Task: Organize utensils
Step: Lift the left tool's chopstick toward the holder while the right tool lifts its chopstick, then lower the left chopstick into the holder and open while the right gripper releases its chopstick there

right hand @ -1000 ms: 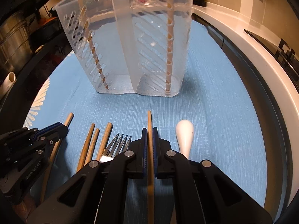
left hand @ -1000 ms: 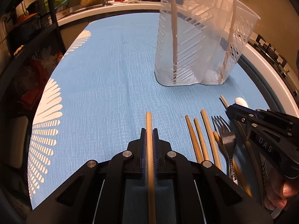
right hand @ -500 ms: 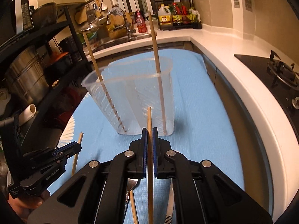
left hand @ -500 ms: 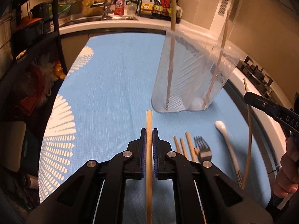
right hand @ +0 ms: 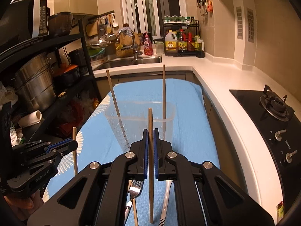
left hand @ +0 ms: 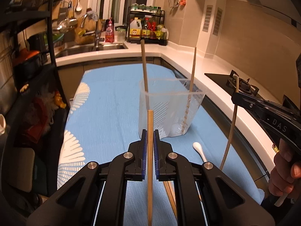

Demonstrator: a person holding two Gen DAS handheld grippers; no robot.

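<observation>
Each tongs was clenched on one chopstick: left tongs [left hand: 150, 141] held a chopstick [left hand: 150, 165], right tongs [right hand: 150, 140] another [right hand: 150, 169], both aimed mid-frame at the holder [left hand: 169, 113], probably for dropping in beside two sticks already standing there.

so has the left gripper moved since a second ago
Yes. The left gripper, shut on a chopstick, has risen: the clear holder now sits lower in its view, and the sink has come into sight.
</observation>
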